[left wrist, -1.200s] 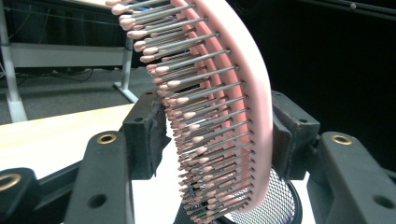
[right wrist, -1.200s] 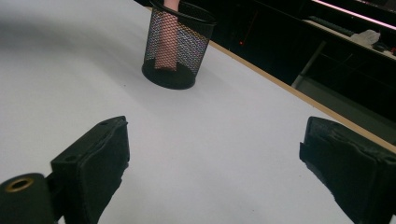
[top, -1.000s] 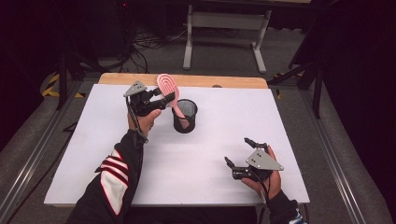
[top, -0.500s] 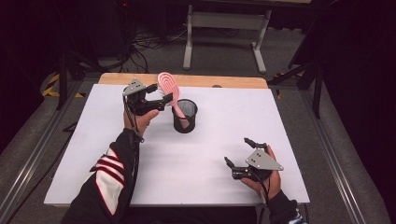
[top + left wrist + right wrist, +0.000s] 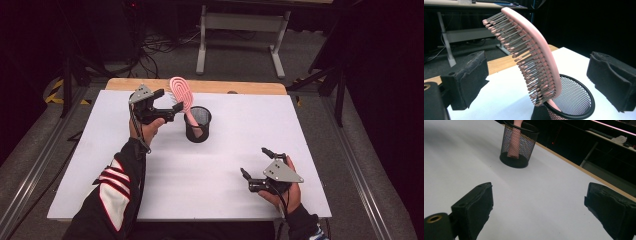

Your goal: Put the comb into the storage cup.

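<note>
A pink hairbrush (image 5: pixel 181 96) stands handle-down in a black mesh cup (image 5: pixel 198 125) at the back middle of the white table top (image 5: pixel 210 170), leaning left with its bristles toward my left gripper (image 5: pixel 169 103). In the left gripper view the brush head (image 5: pixel 534 55) rises out of the cup (image 5: pixel 576 100) between the two black jaws, and neither pad touches it. Those jaws have just been opening, and the gripper (image 5: pixel 539 80) is open. My right gripper (image 5: pixel 254 161) rests open near the front right, with nothing between its jaws (image 5: pixel 539 210); it faces the cup (image 5: pixel 517 145).
A wooden strip (image 5: pixel 240 88) runs along the table's far edge. Behind it are a grey metal stand (image 5: pixel 240 30) and cables on the floor. Bare white surface lies between the cup and the right gripper.
The left gripper's jaws have spread apart and let go of the brush head, which stays leaning in the cup. The right gripper has not moved.
</note>
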Demonstrator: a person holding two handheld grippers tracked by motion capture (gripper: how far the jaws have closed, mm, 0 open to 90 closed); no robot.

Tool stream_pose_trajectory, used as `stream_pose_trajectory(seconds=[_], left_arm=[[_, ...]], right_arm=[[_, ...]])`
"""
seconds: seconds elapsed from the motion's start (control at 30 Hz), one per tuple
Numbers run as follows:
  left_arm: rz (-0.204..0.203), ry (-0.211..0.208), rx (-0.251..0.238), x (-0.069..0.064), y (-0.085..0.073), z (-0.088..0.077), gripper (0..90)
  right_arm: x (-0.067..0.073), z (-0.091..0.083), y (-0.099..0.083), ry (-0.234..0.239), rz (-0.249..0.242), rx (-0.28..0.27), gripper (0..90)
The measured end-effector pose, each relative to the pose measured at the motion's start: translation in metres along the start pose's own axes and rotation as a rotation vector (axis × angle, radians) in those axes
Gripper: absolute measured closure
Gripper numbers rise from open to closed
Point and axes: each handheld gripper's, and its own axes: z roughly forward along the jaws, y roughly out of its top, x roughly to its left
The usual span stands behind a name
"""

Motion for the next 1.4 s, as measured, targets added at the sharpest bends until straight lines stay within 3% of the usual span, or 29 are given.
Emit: stream_pose_trajectory(seconds=[0.57, 0.83, 0.93, 1.27, 1.4], left_arm=[[0.061, 0.005, 0.022, 0.001, -0.009, -0.013, 3.7], [0.115, 0.005, 0.033, -0.004, -0.013, -0.020, 4.1], [0.125, 0.001, 0.038, -0.007, -0.014, -0.022, 4.1], [0.223, -0.005, 0.046, -0.027, -0.017, -0.027, 4.1], [0.240, -0.009, 0.045, -0.031, -0.017, -0.029, 4.0]], right_arm=[[0.000, 0.000, 0.000, 0.000, -0.001, -0.001, 8.8], [0.001, 0.000, 0.000, -0.004, -0.002, -0.003, 8.8], [0.001, 0.000, 0.000, -0.004, -0.001, -0.003, 8.8], [0.001, 0.001, 0.000, -0.001, -0.002, 0.000, 8.7], [0.001, 0.001, 0.000, -0.002, -0.003, 0.000, 8.7]])
